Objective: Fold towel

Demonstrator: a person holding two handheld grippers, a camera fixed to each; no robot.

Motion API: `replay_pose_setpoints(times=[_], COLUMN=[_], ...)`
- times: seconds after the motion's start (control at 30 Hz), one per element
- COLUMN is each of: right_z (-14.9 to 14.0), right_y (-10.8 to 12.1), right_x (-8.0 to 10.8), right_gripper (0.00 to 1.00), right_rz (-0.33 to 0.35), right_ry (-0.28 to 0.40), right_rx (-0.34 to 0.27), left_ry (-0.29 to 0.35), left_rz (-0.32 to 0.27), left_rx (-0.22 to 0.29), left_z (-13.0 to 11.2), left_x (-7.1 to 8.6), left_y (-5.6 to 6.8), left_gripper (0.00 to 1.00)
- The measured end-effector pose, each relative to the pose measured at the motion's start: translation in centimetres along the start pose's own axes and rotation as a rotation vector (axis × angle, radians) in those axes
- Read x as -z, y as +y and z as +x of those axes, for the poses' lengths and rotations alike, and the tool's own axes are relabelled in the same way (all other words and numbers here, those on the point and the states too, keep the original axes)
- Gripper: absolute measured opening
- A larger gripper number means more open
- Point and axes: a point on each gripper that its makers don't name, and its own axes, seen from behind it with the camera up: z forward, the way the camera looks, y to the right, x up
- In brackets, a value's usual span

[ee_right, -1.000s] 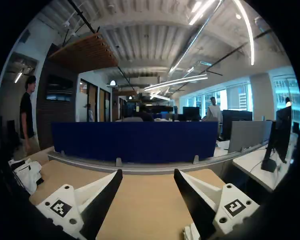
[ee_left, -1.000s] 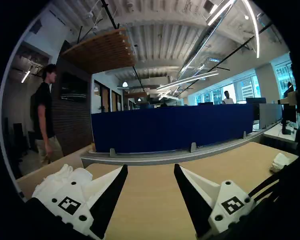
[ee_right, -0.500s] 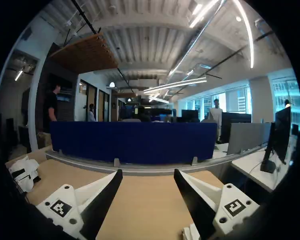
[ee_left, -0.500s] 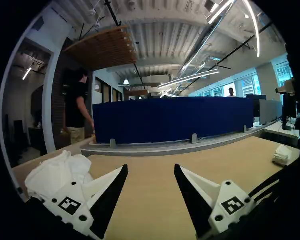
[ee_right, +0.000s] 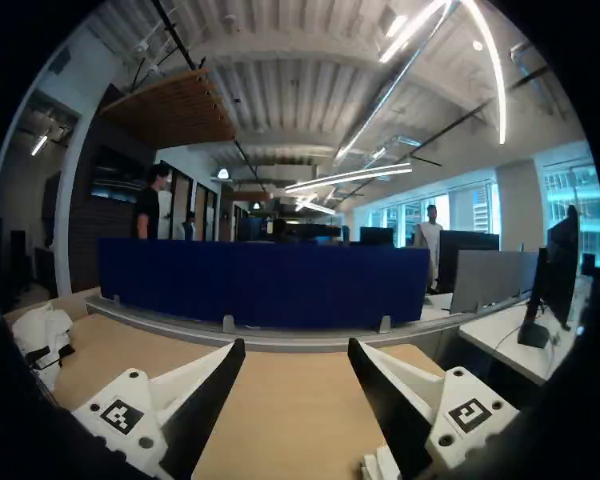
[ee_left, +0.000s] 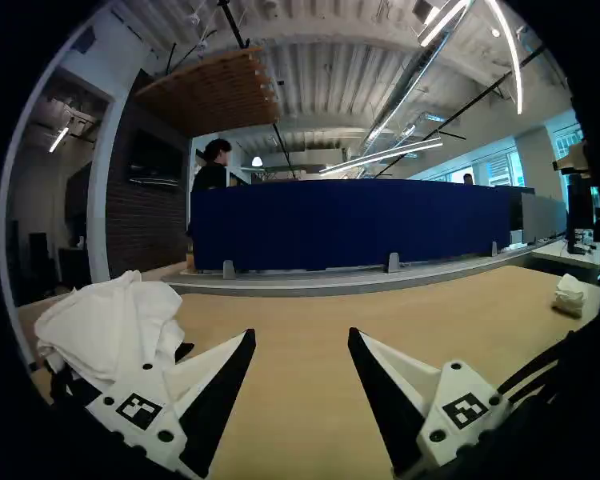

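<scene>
Your holdings on the wooden counter (ee_left: 316, 400):

- Left tongs (ee_left: 300, 336): released, fingers spread wide with nothing between them, poised over bare counter.
- Towel (ee_left: 108, 324): white and crumpled in an unfolded heap. In the left gripper view it lies on the counter at 9 o'clock, just beside your left tongs.
- Small white wad (ee_left: 570, 294): on the counter at 3 o'clock, well apart from the towel.
- Right tongs (ee_right: 296, 344): released and empty, over the counter.
- Blue partition (ee_left: 340, 224): at 12 o'clock along the counter's far edge, with a person (ee_left: 212, 164) behind it.
</scene>
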Motion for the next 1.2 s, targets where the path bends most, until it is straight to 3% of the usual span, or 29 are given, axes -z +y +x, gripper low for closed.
replay_pose_setpoints(times=[0.3,1.1,1.2], right_z=[-0.1,2.3,2.3], right_y=[0.4,1.6,2.0], right_x=[0.2,0.6,0.7], right_gripper=[1.00,1.00,1.00], right_rz=[-0.005,0.001,-0.004], right_ry=[0.009,0.069,0.077], right_rx=[0.003,0.025,0.028], left_ry=[0.006,0.020,0.020], left_rz=[0.010,0.009,0.009], left_rx=[0.015,0.030,0.030], left_z=[-1.4,-1.3,-1.3], left_x=[0.1,0.2,0.2], left_y=[-0.4,-0.4,-0.5], left_gripper=[0.85,0.86,0.93])
